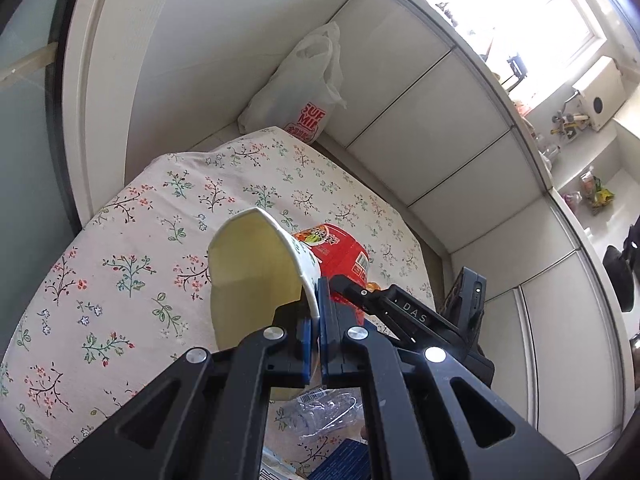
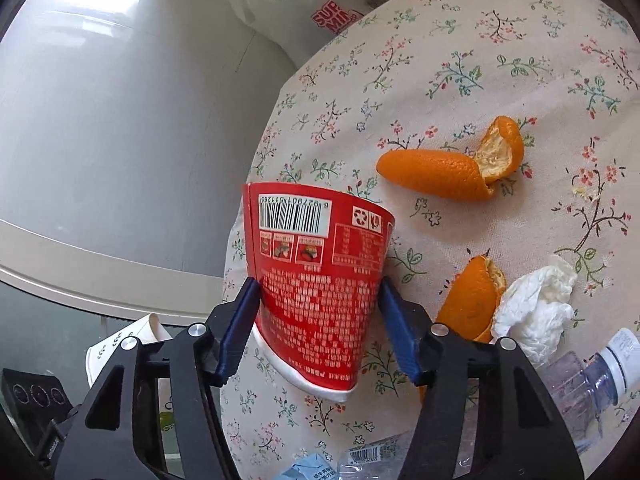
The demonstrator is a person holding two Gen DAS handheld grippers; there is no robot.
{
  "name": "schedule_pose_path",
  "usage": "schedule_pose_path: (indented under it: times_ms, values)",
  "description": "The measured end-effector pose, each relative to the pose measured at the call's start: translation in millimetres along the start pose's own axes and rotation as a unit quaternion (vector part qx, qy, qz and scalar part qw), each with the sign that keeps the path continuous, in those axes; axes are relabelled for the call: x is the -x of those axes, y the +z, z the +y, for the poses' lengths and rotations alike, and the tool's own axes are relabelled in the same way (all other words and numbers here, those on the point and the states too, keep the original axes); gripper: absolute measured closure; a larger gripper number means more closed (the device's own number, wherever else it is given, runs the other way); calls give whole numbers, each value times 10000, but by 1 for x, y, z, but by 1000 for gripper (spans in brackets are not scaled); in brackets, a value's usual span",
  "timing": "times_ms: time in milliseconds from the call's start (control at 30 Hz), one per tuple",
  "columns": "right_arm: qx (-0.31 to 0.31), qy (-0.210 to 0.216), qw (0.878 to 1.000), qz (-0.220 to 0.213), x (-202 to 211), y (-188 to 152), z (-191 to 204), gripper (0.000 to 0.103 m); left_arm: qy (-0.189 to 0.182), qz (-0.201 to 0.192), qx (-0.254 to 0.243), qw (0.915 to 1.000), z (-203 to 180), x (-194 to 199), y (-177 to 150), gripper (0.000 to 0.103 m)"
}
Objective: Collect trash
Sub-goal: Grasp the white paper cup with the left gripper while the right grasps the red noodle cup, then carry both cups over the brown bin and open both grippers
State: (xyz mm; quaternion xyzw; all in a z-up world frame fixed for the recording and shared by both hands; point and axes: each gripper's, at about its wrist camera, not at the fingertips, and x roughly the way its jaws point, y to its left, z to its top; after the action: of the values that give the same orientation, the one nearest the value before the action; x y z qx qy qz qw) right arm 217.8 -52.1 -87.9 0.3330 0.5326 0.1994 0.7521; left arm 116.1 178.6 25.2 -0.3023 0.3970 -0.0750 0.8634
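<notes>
My left gripper (image 1: 319, 312) is shut on the rim of a white paper bowl (image 1: 256, 276) with a pale yellow inside, held tilted above the floral tablecloth (image 1: 132, 240). My right gripper (image 2: 320, 304) is shut on a red instant-noodle cup (image 2: 316, 280), bottom end away from the camera, barcode showing; the cup also shows in the left wrist view (image 1: 344, 256) right behind the bowl. The white bowl's edge shows at the lower left of the right wrist view (image 2: 128, 340). Orange peels (image 2: 444, 172) (image 2: 472, 300), a crumpled tissue (image 2: 532, 312) and a clear plastic bottle (image 2: 588, 384) lie on the cloth (image 2: 460, 40).
A white plastic shopping bag (image 1: 304, 88) with red print stands on the floor beyond the table, against white cabinets (image 1: 440, 120). A crushed clear bottle (image 1: 324, 408) and blue packaging (image 1: 344, 460) lie near the table's front. A counter with clutter runs at the right.
</notes>
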Motion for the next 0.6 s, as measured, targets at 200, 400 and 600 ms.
schedule_pose_path:
  times_ms: [200, 400, 600]
  values:
    - [363, -91, 9985, -401, 33, 2, 17, 49, -89, -94, -148, 9998, -9, 4, 0, 101]
    - [387, -80, 9956, -846, 87, 3, 12, 49, -192, -91, -106, 9997, -17, 2, -2, 101]
    - [205, -122, 9889, -1469, 155, 8, -11, 48, -313, -1, -251, 9992, -35, -7, -9, 101]
